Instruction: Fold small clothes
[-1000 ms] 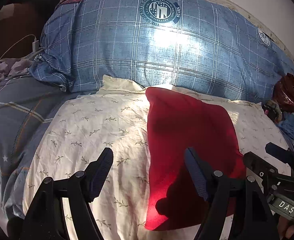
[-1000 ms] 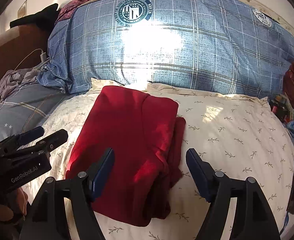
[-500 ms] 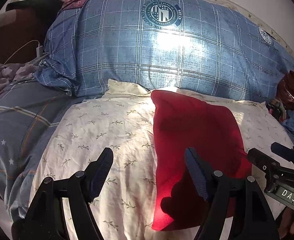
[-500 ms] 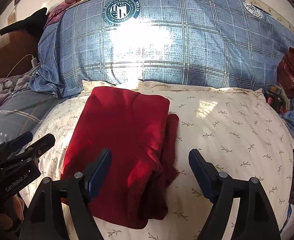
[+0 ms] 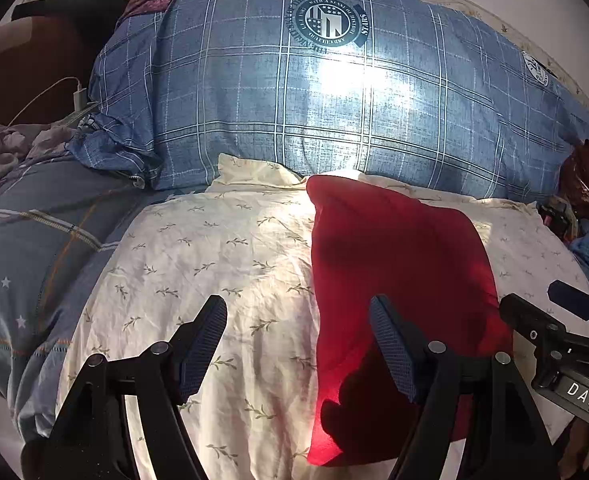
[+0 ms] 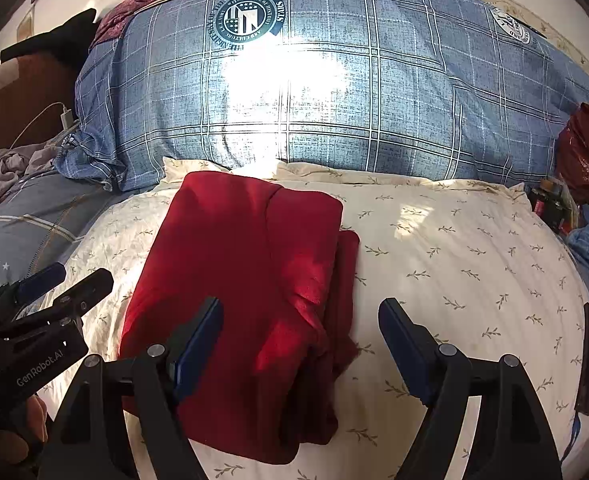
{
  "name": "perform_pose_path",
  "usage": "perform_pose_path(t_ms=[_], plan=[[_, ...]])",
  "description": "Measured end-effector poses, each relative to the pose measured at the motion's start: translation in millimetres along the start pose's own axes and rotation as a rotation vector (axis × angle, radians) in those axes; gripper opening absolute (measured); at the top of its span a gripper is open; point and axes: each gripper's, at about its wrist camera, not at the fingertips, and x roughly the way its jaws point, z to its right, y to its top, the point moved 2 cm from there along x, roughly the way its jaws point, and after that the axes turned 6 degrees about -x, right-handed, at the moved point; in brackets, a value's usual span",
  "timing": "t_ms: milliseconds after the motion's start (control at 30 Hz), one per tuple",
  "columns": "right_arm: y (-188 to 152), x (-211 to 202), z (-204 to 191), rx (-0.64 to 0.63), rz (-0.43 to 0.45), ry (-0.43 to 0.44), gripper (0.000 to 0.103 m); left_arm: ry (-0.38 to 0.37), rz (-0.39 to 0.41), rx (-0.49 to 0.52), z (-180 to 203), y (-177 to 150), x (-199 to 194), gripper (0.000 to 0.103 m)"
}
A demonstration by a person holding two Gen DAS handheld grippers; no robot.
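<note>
Both the left gripper (image 5: 298, 344) and right gripper (image 6: 300, 340) are hovering released, easing back slightly from the red garment (image 6: 246, 292), which is probably lying fully folded.

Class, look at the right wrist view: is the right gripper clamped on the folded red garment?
No: the right gripper is open, its fingers spread apart above the red garment, which lies folded on the cream leaf-print pillow.

Harsh sun glare on blue pillow (image 5: 334, 120) — dark, warped edges (fisheye)
</note>
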Motion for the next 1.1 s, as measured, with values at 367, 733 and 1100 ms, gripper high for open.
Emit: perform_pose_path(t_ms=[367,733,1100], plan=[[-0.2,6.8,-1.9,-0.007,-0.016,0.01,0.081,-0.003,-0.015,-0.001,-1.4,-1.0,6.8,0.073],[-1.2,10.7,-2.5,0.001,-0.028,0.016,0.081,0.004,-0.017,-0.002,-2.1,-1.8,10.4,0.073],[-1.1,13.1,-7.1,-0.01,-0.034,0.018,0.081,0.014,-0.013,-0.009,-5.3,-2.3,12.4,0.073]])
